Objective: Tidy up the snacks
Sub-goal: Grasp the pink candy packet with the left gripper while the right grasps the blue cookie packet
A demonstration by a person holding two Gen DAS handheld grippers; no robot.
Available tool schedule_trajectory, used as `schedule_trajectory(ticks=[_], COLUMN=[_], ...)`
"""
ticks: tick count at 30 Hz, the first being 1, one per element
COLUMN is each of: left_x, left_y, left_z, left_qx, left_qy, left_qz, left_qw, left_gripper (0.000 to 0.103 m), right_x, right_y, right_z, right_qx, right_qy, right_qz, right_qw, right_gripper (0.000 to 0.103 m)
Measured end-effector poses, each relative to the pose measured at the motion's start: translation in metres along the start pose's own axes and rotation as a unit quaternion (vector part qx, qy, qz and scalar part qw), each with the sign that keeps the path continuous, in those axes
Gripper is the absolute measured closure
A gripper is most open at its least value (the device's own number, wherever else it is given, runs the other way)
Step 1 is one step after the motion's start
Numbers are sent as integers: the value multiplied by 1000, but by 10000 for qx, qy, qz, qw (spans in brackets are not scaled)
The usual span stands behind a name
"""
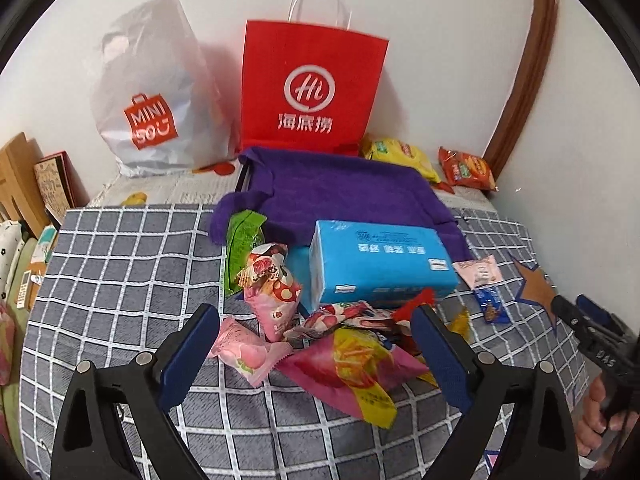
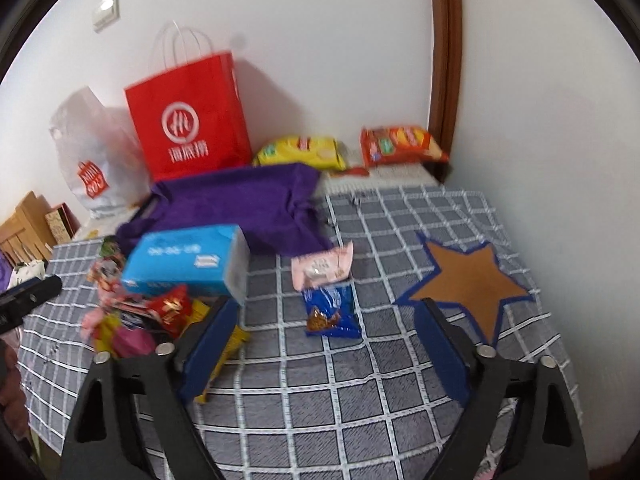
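Note:
A heap of small snack packets lies on the grey checked cloth point(image 1: 120, 280): a pink peach packet point(image 1: 244, 350), a pink-and-yellow packet point(image 1: 352, 368), a mushroom-print packet point(image 1: 276, 300) and a green one point(image 1: 240, 248). My left gripper point(image 1: 316, 312) stands open just over this heap, its pads touching nothing. A blue tissue pack point(image 1: 380, 264) lies behind the heap. My right gripper point(image 2: 328, 304) is open, with a small blue packet point(image 2: 330, 312) lying flat on the cloth between its fingertips, untouched. A small pink packet point(image 2: 322, 268) lies just beyond it.
A red paper bag point(image 1: 312, 88) and a white plastic bag point(image 1: 152, 96) stand against the back wall. A purple cloth point(image 1: 340, 192) lies before them. Yellow point(image 2: 304, 152) and orange point(image 2: 400, 144) snack bags rest at the back right. A brown star patch point(image 2: 472, 280) marks the cloth. Wooden furniture point(image 1: 20, 176) is at left.

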State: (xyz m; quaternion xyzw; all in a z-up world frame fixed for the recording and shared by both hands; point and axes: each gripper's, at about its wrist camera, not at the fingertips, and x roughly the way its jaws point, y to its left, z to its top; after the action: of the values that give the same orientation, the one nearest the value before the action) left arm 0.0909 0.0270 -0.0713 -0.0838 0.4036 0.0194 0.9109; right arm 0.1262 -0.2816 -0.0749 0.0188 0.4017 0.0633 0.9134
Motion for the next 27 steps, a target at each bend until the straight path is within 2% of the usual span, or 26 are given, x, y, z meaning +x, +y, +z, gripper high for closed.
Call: schedule_trajectory(ticks=[11, 15, 22, 25, 26, 27], left_x=[34, 41, 45, 41, 40, 39], left_y=[15, 19, 31, 40, 44, 48], left_z=[6, 7, 10, 8, 7, 7], left_qx=[-61, -17, -123, -125, -147, -175], left_qy=[263, 307, 340, 322, 323, 334], left_qz=[81, 128, 169, 251, 271, 288], left_qw=[9996, 9994, 9992, 9991, 9990, 9989], left_gripper=[7, 7, 7, 7, 7, 7], right_x=[92, 107, 129, 127, 126, 124], right_y=[-10, -14, -12, -9, -7, -5], right_z=[0, -5, -12, -13, -12, -12], right_qx=[-209, -216, -226, -331, -365, -399], right_qy=[558, 767, 906, 850, 849, 840], right_qz=[-134, 2, -24, -55, -28, -92], right_qw=[9981, 9968, 9956, 9958, 9957, 9956], right_gripper=[21, 23, 26, 40, 51, 56])
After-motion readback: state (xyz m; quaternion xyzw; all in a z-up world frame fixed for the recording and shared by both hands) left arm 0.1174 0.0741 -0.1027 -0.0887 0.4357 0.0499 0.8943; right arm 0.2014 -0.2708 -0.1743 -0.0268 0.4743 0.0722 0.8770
